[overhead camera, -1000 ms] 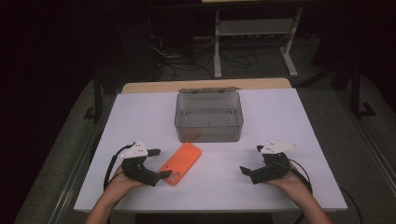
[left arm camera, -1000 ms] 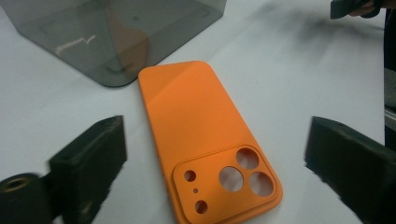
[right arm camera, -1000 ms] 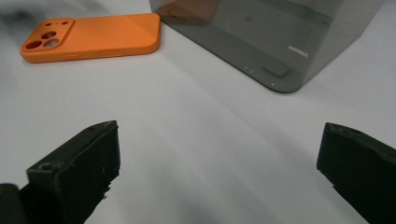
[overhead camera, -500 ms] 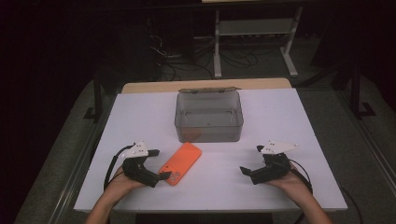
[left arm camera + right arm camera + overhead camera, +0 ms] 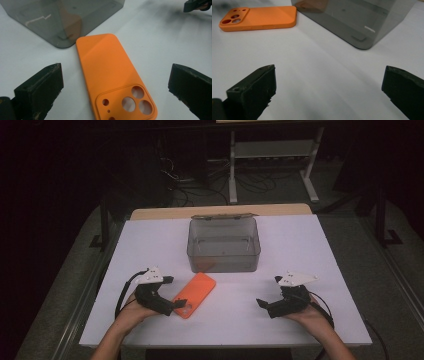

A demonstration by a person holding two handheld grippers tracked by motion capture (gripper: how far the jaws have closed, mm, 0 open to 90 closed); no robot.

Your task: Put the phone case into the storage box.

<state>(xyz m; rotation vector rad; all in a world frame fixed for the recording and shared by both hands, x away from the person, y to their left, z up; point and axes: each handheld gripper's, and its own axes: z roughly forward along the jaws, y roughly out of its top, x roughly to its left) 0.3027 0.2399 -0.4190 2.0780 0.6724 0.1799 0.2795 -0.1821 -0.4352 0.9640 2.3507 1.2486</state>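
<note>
My left gripper [image 5: 172, 292] sits wide open, jaws flanking the orange phone case [image 5: 194, 295] (flat on the table [image 5: 300, 245], camera cutouts nearest me); my right gripper [image 5: 267, 305] gapes too. Beyond: the grey box [image 5: 223, 245].

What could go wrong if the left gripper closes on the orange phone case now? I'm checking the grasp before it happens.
The phone case lies flat on the table, so the open left gripper might skate over its thin edges or shove it away. Its far end sits close to the grey box; a push could jam it against that wall.
</note>
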